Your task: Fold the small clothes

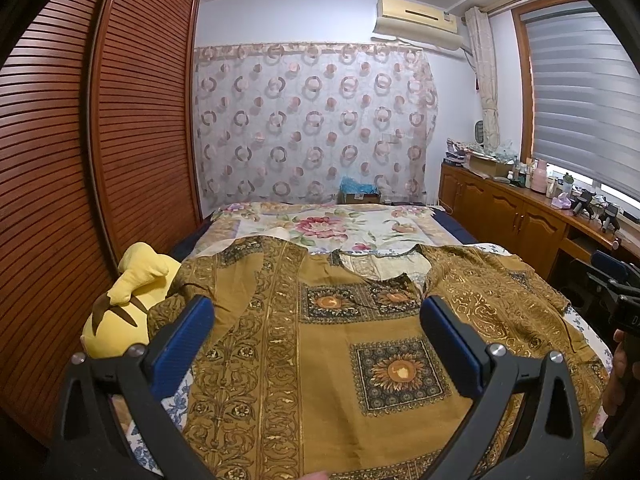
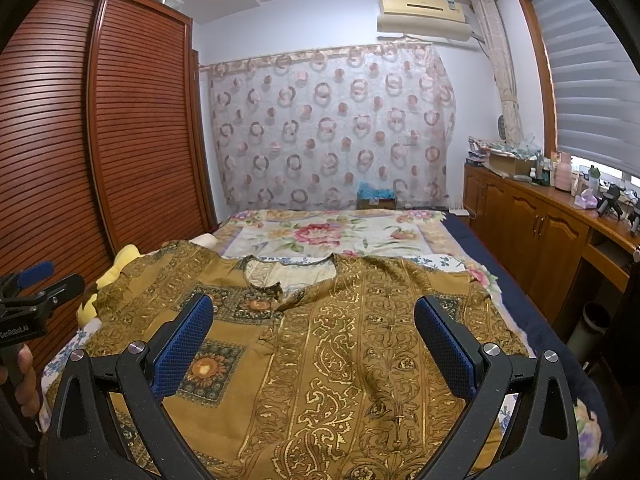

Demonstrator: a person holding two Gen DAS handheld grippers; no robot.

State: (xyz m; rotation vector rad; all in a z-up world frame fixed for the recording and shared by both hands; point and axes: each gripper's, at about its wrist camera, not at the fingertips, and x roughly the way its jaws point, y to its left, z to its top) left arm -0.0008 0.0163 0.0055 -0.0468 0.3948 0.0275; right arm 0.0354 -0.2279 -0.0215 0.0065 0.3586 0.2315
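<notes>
Fold small clothes, opening stage. One mustard-gold patterned top [image 1: 332,344] is lying spread flat, face up, across the near half of the bed [image 1: 320,220], its neckline [image 2: 290,272] pointing toward the far edge and its sleeves reaching toward the left and right edges. No fold is showing in it; judged from this, the spreading is finished and every fold is still to be made. The left gripper [image 1: 318,320] is hovering over the left half of the garment with its jaws spread wide and nothing between them. The right gripper [image 2: 314,320] is hovering over the right half, likewise spread and empty. Each is appearing at the margin of the other's view, held in a hand [image 2: 24,376].

Count: garments, one; grippers, two; blue pads [image 2: 180,344] per gripper, two; yellow plush toys [image 1: 132,300], one, resting at the bed's left edge, partly under the left sleeve. No other clothing is visible on the bed, folded or unfolded.
</notes>
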